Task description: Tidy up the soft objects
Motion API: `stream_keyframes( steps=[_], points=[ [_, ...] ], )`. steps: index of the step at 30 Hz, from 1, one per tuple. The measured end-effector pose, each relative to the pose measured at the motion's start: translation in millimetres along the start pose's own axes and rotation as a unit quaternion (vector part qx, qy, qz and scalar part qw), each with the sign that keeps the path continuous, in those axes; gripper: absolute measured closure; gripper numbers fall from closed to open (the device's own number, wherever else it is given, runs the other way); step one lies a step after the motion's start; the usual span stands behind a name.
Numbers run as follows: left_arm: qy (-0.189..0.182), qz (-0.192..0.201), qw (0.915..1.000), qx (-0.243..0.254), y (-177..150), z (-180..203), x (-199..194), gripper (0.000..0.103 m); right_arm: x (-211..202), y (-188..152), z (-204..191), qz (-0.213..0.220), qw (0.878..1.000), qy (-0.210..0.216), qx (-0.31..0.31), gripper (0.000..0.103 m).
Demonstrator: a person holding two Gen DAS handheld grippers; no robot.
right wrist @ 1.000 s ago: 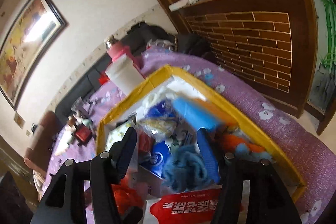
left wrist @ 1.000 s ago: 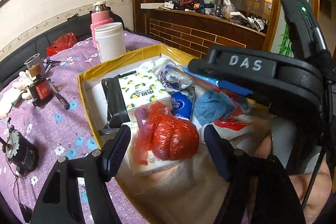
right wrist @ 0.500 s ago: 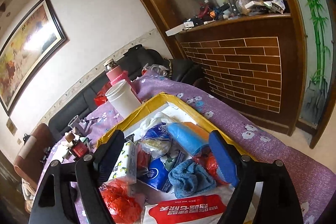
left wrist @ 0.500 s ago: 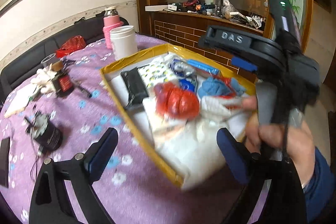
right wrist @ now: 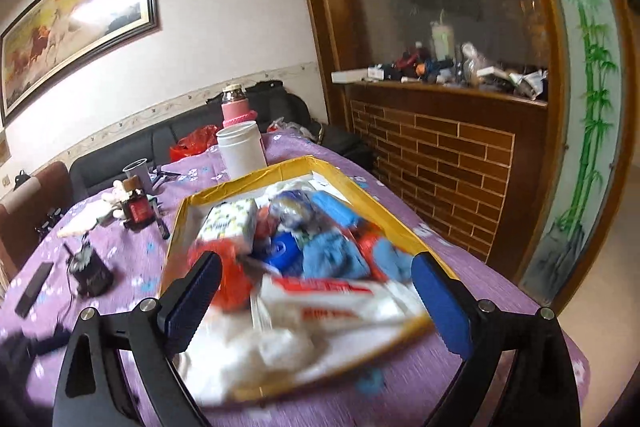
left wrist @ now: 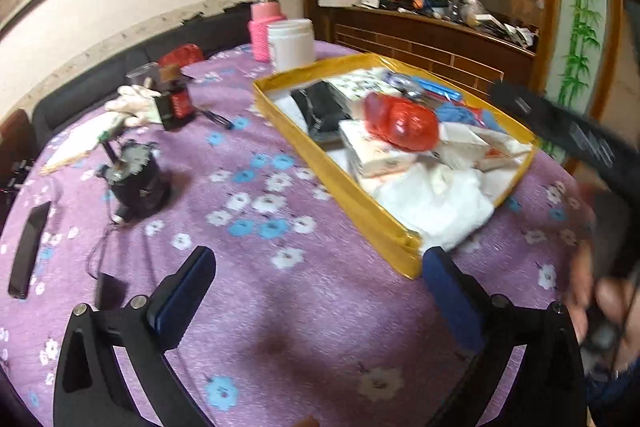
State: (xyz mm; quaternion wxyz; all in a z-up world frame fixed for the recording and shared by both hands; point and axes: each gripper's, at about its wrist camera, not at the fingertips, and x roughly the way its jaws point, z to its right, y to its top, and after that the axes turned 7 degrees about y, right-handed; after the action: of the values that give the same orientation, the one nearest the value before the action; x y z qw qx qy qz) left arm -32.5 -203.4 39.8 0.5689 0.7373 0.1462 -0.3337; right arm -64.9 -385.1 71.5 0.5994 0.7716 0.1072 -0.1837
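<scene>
— Inspector: State the build of your tools.

— Operator: My left gripper (left wrist: 316, 291) has black angular arms with cut-out openings, silver screw heads and dark blue finger pads (left wrist: 186, 291). My right gripper (right wrist: 316, 299) matches, with brighter blue pads (right wrist: 440, 307).

— Inspector: Clothing?

— Operator: A blue sleeve (left wrist: 616, 387), blurred, at my wrist.

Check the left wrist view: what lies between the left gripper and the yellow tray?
Only bare purple flowered tablecloth lies between the left gripper, its jaws opening on nothing, and the yellow tray. The left wrist view shows this.
</scene>
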Motion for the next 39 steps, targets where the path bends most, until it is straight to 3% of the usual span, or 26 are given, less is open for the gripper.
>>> stream_keyframes(
  steps=[8, 14, 19, 26, 39],
  points=[
    [-0.014, 0.002, 0.9999, -0.005, 0.0, -7.3, -2.2, 0.000, -13.3, -10.7, -5.9, 0.013, 1.000, -0.009, -0.011, 0.001],
    [0.014, -0.012, 0.9998, 0.012, 5.5, -1.1, 1.4, 0.000, -11.1, -10.9, -9.5, 0.008, 1.000, -0.011, -0.017, 0.001],
    [0.082, 0.007, 0.9954, 0.050, 2.1, 12.6, -5.8, 0.000, -10.5, -10.8, -11.4, 0.010, 1.000, -0.012, -0.024, 0.001],
    [0.112, 0.018, 0.9917, 0.060, 1.8, 14.9, -8.5, 0.000, -12.0, -12.4, -18.1, 0.012, 0.999, -0.018, -0.039, 0.001],
    [0.118, 0.017, 0.9904, 0.070, -0.7, 17.3, -10.0, 0.000, -14.0, -11.8, -17.4, 0.009, 0.999, -0.019, -0.035, 0.001]
  ],
)
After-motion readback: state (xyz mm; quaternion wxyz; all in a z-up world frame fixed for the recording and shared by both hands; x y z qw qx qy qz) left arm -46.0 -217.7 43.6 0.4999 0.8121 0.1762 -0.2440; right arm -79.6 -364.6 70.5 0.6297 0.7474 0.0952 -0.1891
